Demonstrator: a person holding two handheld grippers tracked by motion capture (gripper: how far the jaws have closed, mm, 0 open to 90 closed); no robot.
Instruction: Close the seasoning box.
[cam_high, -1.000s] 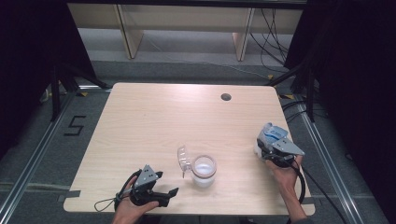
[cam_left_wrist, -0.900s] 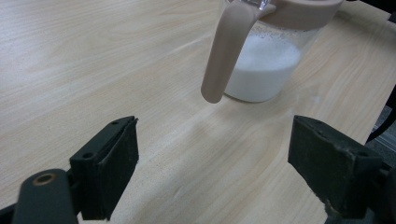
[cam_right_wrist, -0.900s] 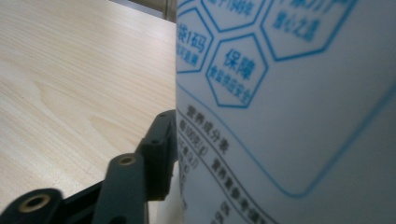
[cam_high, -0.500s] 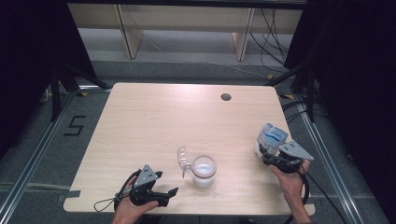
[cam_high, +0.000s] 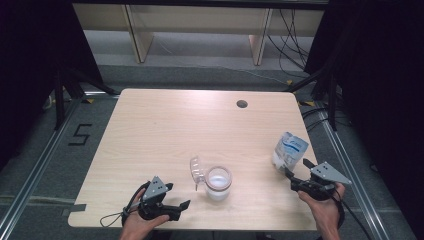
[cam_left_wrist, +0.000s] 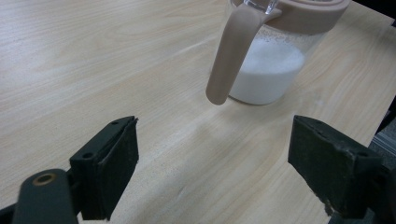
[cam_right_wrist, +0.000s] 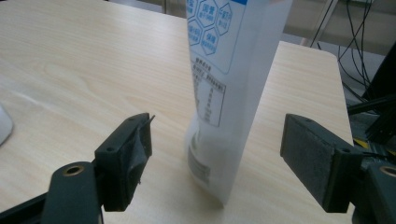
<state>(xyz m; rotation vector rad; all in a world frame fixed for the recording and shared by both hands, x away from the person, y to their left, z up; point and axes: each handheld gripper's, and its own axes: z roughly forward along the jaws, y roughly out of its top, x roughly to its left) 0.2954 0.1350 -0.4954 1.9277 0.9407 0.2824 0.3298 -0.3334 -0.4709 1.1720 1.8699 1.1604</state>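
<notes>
The right gripper (cam_right_wrist: 217, 163) stands spread wide (nothing grasped), the white pouch (cam_right_wrist: 229, 93) upright between its fingers. Judging by this, the step is grasping; next, close squarely on it. The left gripper (cam_left_wrist: 212, 172) waits released before the jar (cam_left_wrist: 275, 56).

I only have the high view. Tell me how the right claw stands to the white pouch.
Observer: The right claw is open, and the white pouch stands upright between its jaws, untouched by either.
Operator: Report what's printed on the pouch.
Observer: Blue hexagon marks near the top and a block of small dark text below, too small to read.
Operator: Now give me the left claw.
Observer: The left claw is open too, aimed at the jar, with bare table between its jaws.
Operator: Describe the jar up close.
Observer: It is clear, holds white powder low down, and a tan strap hangs from its tan rim.
</notes>
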